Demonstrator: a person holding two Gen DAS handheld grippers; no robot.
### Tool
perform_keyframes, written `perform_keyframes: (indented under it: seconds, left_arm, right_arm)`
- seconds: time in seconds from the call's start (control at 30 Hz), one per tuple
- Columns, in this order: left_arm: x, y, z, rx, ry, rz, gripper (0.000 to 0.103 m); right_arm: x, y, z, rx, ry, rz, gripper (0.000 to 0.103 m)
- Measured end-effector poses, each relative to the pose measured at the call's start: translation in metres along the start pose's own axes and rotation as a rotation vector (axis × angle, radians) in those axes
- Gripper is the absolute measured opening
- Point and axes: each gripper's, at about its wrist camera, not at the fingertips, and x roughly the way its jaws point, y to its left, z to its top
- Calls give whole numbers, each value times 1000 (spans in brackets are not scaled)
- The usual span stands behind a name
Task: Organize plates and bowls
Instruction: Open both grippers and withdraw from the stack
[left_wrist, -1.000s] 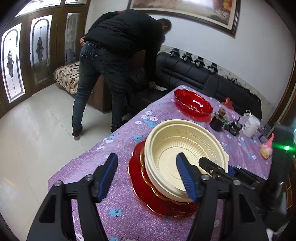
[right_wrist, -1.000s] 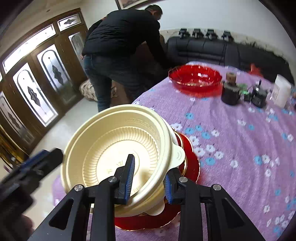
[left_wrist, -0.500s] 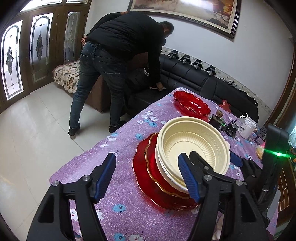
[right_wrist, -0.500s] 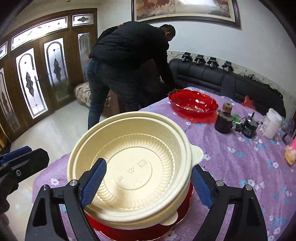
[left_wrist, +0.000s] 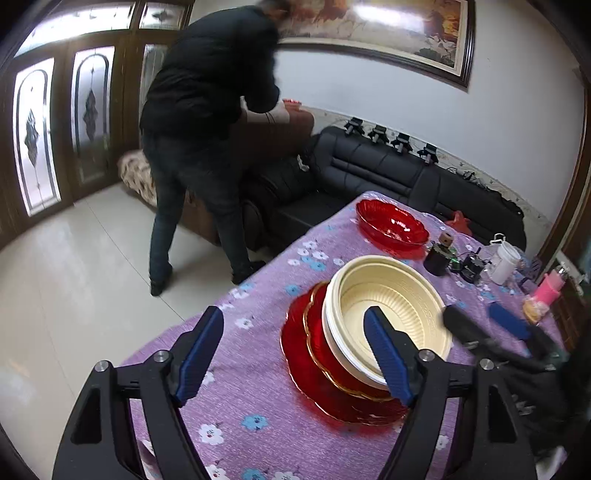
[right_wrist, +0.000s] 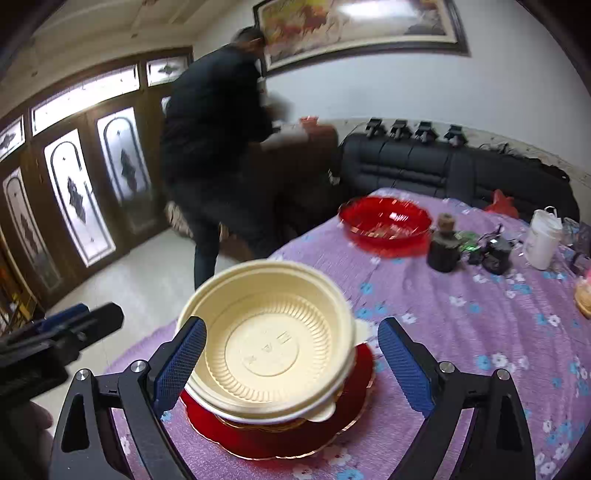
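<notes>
A cream plastic bowl (left_wrist: 384, 306) (right_wrist: 273, 339) sits nested on a white bowl, on top of two gold-rimmed red plates (left_wrist: 314, 373) (right_wrist: 280, 439) on the purple flowered tablecloth. My right gripper (right_wrist: 291, 343) is open and its jaws are still opening. The cream bowl lies between its blue pads, and neither pad touches it. My left gripper (left_wrist: 291, 343) hovers on the near left side of the stack with its jaws opening, holding nothing. A red glass bowl (left_wrist: 391, 223) (right_wrist: 384, 218) stands at the table's far end.
A person in dark clothes (left_wrist: 207, 122) bends over at the black sofa (left_wrist: 388, 173) beyond the table. A dark jar (right_wrist: 443, 251), small gadgets and a white container (right_wrist: 541, 240) stand at the far right. The table's left edge (left_wrist: 236, 291) drops to a tiled floor.
My right gripper let go of the cream bowl's rim, spread wide and drew back and up. The left jaws widened a little. The person at the sofa straightened up.
</notes>
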Motion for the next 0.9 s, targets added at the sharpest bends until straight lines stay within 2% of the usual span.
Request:
perform_keyframes:
  seconds: [0.1, 0.17, 0.2, 0.23, 0.33, 0.4, 0.6, 0.9]
  left_arm:
    - [-7, -12, -4, 35, -42, 25, 86]
    - [-12, -19, -8, 44, -72, 25, 93]
    - [-14, -23, -11, 49, -84, 20, 97]
    - [-16, -30, -15, 61, -94, 20, 98]
    - [-16, -48, -22, 102, -94, 11, 100]
    - [-11, -62, -27, 144, -69, 0, 100]
    - [1, -90, -38, 205, -11, 10, 99]
    - [7, -101, -48, 234, 18, 34, 99]
  right_arm:
    - [-31, -4, 0, 5, -106, -77, 97]
    - [-59, -8, -5, 30, -211, -186, 103]
    - [-69, -15, -10, 70, -242, -225, 103]
    - [-72, -20, -13, 104, -236, -236, 103]
    - [-63, -52, -30, 260, -111, -179, 103]
    - [-60, -62, -45, 299, -76, -211, 103]
    - [-68, -62, -67, 318, -73, -255, 103]
    - [-78, -64, -76, 305, -77, -287, 103]
